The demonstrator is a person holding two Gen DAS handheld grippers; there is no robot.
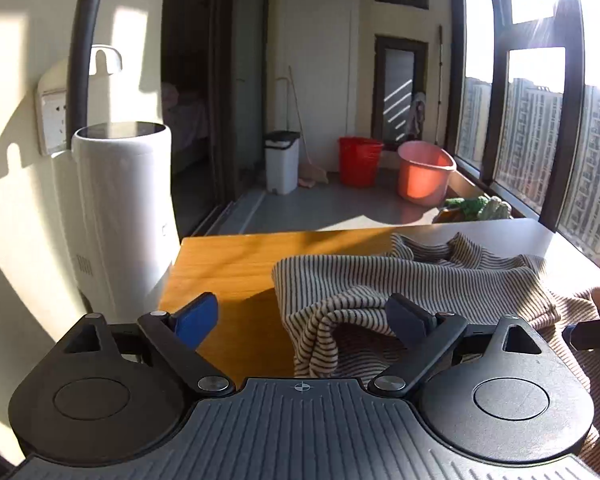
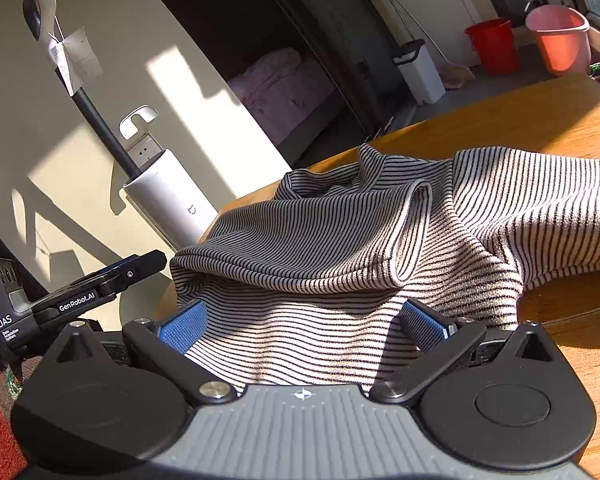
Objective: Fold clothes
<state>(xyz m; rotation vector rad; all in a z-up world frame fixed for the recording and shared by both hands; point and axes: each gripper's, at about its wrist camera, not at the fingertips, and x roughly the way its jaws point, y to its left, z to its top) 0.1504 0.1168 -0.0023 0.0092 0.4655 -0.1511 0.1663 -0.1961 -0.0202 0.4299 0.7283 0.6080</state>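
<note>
the striped garment [image 1: 400,280] lies bunched on the wooden counter [image 1: 228,268] — one fold draped over its near edge. the left hand-held gripper [image 1: 304,320] is spread wide, gripping nothing; the right hand-held gripper [image 2: 304,326] is also released — its blue pads [image 2: 182,326] straddle the cloth.

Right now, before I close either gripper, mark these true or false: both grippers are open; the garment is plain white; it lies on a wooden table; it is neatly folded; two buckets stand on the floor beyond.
1. Both grippers are open. True: the left gripper and right gripper have their jaws spread.
2. The garment is plain white. False: the striped garment has dark stripes.
3. It lies on a wooden table. True.
4. It is neatly folded. False: it is bunched and rumpled.
5. Two buckets stand beyond. True: red bucket, pink bucket.
</note>
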